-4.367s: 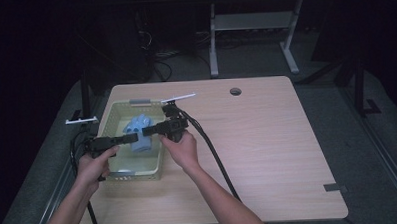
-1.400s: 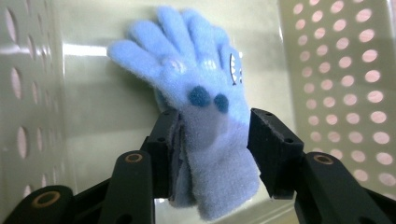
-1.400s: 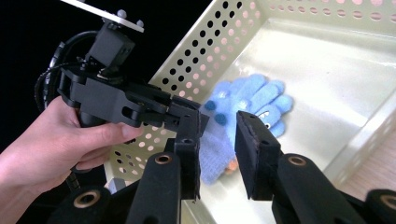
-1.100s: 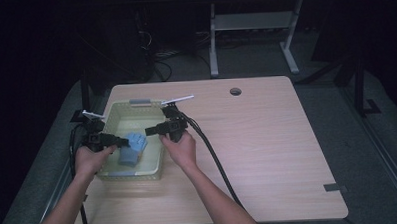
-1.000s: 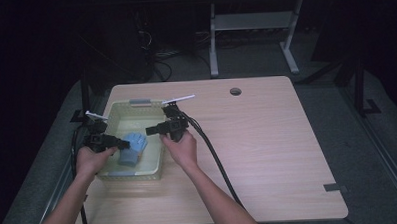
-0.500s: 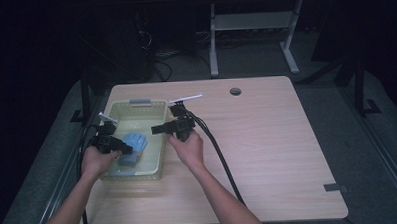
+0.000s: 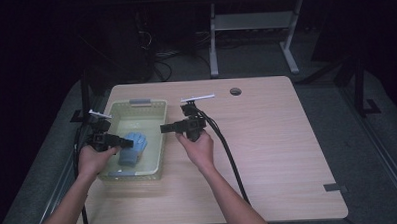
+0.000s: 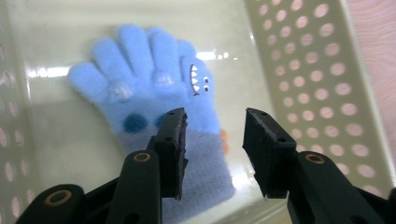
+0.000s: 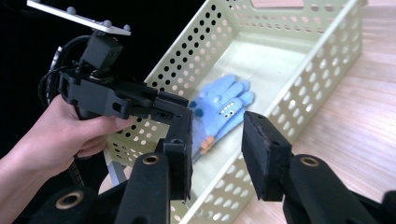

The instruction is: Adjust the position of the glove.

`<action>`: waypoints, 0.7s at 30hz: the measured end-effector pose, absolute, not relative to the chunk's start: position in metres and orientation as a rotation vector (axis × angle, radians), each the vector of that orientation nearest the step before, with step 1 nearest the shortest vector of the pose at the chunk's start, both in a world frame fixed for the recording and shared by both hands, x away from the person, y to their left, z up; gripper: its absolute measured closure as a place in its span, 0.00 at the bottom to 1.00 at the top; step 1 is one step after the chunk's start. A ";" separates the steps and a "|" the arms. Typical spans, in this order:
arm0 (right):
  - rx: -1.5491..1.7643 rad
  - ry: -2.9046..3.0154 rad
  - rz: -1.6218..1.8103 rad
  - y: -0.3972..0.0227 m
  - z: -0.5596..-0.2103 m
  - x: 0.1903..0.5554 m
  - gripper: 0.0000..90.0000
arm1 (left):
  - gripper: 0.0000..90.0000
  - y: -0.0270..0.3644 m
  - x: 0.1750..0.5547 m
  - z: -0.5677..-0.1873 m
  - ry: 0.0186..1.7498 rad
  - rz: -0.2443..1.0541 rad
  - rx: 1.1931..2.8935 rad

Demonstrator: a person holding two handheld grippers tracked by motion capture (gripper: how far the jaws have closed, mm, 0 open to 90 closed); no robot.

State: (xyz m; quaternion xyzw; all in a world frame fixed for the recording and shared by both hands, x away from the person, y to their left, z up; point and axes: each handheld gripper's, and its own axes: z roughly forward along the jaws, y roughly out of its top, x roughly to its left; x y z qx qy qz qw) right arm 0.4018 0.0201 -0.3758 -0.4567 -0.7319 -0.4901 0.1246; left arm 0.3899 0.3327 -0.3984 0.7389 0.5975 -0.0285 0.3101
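Hovering with the left gripper [image 8: 215, 116] low inside the basket [image 7: 161, 138], right over the cuff end of the blue glove [image 8: 154, 79]. Holding its fingers [image 8: 173, 140] apart, having just been opening them, with nothing pressed between: cuff visible below the gap, not pinched.

Lying flat on the basket floor, toward its left half, cuff nearest the left gripper. Long axis running straight away from that gripper, with the 5 knitted digits pointing on toward the far wall. Gap between the fingers set across that axis, 1 finger above the middle of the cuff, the other just past the cuff's right edge.

Holding the right gripper [image 7: 163, 128] outside the basket, above the desk [image 7: 278, 154] just beside the right wall. Fingers [image 9: 264, 154] there also apart, having just been opening, and empty. From that side, down and across the perforated wall to reach the glove [image 9: 219, 107].

Judging from this: left hand [image 7: 93, 160] clearly the nearer, already lined up. For a grip on the glove, probably only a short drop and a squeeze across the cuff; from the right, a lift over the wall first.
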 end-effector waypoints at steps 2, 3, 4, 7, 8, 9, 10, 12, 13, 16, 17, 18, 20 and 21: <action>-1.336 -2.129 -1.437 0.015 -0.376 0.400 0.68 | 0.63 0.332 0.388 -0.396 1.551 -0.077 1.934; -1.340 -2.124 -1.437 0.013 -0.376 0.400 0.68 | 0.62 0.331 0.387 -0.394 1.535 -0.085 1.924; -1.340 -2.129 -1.434 0.011 -0.376 0.399 0.67 | 0.61 0.330 0.387 -0.393 1.528 -0.089 1.925; -1.350 -2.120 -1.432 0.004 -0.377 0.399 0.63 | 0.57 0.328 0.386 -0.391 1.506 -0.102 1.916; -1.350 -2.116 -1.441 0.002 -0.377 0.399 0.62 | 0.56 0.327 0.385 -0.390 1.502 -0.098 1.914; -1.356 -2.112 -1.446 -0.001 -0.376 0.399 0.62 | 0.55 0.326 0.385 -0.389 1.495 -0.094 1.912; -1.360 -2.108 -1.452 -0.003 -0.375 0.399 0.61 | 0.55 0.326 0.385 -0.388 1.488 -0.101 1.904; -1.365 -2.102 -1.455 -0.007 -0.375 0.399 0.59 | 0.54 0.324 0.385 -0.385 1.475 -0.105 1.892; -1.371 -2.098 -1.461 -0.009 -0.375 0.399 0.59 | 0.53 0.322 0.384 -0.384 1.463 -0.107 1.887; -1.374 -2.093 -1.461 -0.015 -0.375 0.399 0.56 | 0.52 0.315 0.384 -0.380 1.437 -0.119 1.875; -1.373 -2.093 -1.467 -0.017 -0.375 0.399 0.56 | 0.52 0.313 0.383 -0.379 1.432 -0.113 1.879; -1.377 -2.087 -1.471 -0.019 -0.374 0.398 0.56 | 0.51 0.311 0.383 -0.378 1.420 -0.111 1.881; -1.380 -2.077 -1.481 -0.024 -0.374 0.398 0.55 | 0.51 0.307 0.383 -0.376 1.406 -0.111 1.883; -1.381 -2.078 -1.486 -0.026 -0.374 0.397 0.54 | 0.51 0.305 0.383 -0.375 1.396 -0.111 1.882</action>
